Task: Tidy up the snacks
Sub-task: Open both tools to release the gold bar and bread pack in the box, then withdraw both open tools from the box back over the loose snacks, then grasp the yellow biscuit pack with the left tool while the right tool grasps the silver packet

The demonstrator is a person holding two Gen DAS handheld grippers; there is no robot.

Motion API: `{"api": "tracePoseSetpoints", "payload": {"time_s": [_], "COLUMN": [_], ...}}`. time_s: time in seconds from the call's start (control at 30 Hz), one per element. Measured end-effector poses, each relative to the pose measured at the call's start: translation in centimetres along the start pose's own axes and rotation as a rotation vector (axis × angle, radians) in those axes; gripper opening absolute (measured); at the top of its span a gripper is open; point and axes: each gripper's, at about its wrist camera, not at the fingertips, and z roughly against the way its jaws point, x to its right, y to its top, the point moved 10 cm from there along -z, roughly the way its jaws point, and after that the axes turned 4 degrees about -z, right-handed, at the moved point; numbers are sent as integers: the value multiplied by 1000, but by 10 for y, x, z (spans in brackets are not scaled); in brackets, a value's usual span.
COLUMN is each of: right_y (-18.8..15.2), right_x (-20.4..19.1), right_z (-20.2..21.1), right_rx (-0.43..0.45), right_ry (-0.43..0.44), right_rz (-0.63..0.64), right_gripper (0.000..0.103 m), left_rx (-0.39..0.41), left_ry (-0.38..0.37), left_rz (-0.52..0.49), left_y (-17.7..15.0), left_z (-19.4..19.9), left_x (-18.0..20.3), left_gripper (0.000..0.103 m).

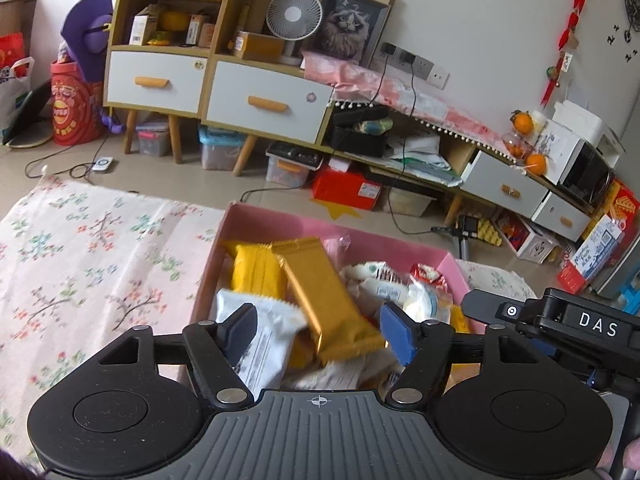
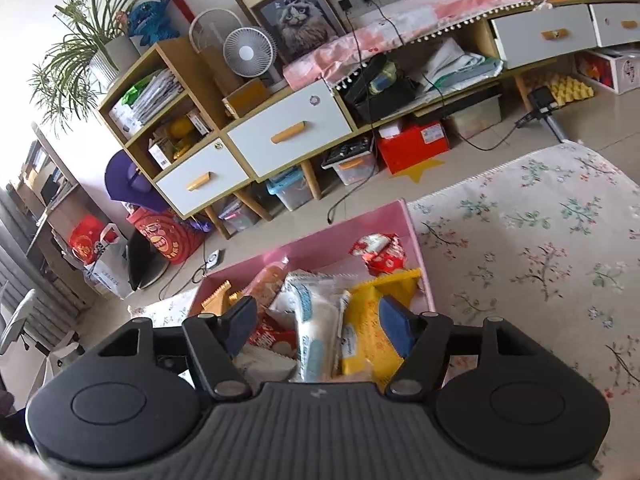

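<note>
Both grippers hang over the pink box (image 1: 400, 240), which sits on the floral cloth (image 1: 100, 248) and is heaped with snacks. The left gripper (image 1: 320, 330) stands wide open and holds nothing, its fingers straddling a gold packet (image 1: 324, 300) lying loose on the heap. The right gripper (image 2: 320, 326) is equally wide and empty, above a white-and-blue packet (image 2: 316, 328) and a yellow packet (image 2: 372, 328). The wrappers overlap, so closing could pinch two at once, or a slick wrapper could slip free. The two tools are close together and could collide.
</note>
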Motion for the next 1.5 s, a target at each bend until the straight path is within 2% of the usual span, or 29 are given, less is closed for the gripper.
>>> {"api": "tracePoseSetpoints", "payload": {"time_s": [0.2,0.4,0.57,0.7,0.83,0.97,1.13,1.27,1.5], "right_y": [-8,-18,-29,-39,-53,-66,-73,-75,-83], "right_x": [8,9,6,4,4,3,7,14,17], "right_z": [9,23,33,40,43,44,43,40,34], "right_rx": [-16,-28,-49,-57,-61,-69,-89,-95,-123], "right_ry": [-83,-150,-195,-209,-220,-257,-263,-278,-274], "right_rz": [57,142,185,212,248,364,396,409,451], "right_gripper": [77,90,96,101,103,103,103,103,103], "left_rx": [-30,-98,-150,-146,-163,-165,-170,-208,-251], "left_ry": [29,55,73,80,88,69,9,-32,-41], "left_rz": [-26,-60,-76,-63,-64,-98,-139,-200,-239], "left_y": [-11,-33,-53,-71,-87,-96,-101,-110,-119], "left_z": [22,38,51,60,60,60,54,44,31], "left_x": [-2,-7,-14,-20,-28,-30,-15,4,14], "left_gripper": [85,93,96,98,98,98,98,96,79]}}
